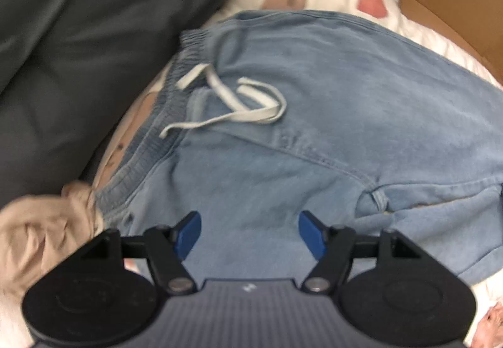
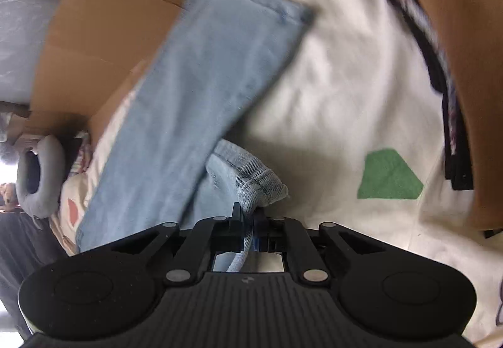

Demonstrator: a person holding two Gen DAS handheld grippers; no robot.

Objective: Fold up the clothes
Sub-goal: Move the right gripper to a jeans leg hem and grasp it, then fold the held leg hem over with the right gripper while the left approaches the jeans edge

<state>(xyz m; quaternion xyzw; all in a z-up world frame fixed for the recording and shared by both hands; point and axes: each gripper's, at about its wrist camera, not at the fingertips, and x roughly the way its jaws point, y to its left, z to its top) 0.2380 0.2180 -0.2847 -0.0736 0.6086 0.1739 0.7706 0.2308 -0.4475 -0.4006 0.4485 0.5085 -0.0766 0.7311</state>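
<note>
Right tongs (image 2: 250,219) pinch the jeans (image 2: 195,90) hem; left tongs (image 1: 250,233) gape empty.

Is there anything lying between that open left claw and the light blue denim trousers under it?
Nothing visible. The left gripper hangs open over bare denim of the light blue drawstring trousers; the white drawstring lies farther up by the waistband, and the beige cloth sits off to the side.

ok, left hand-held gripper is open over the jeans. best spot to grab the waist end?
Probably the elastic waistband of the jeans, clear of the white drawstring. It is a thick gathered edge along the garment's left side in the left wrist view, so the left hand-held gripper can come from above and straddle it.
</note>
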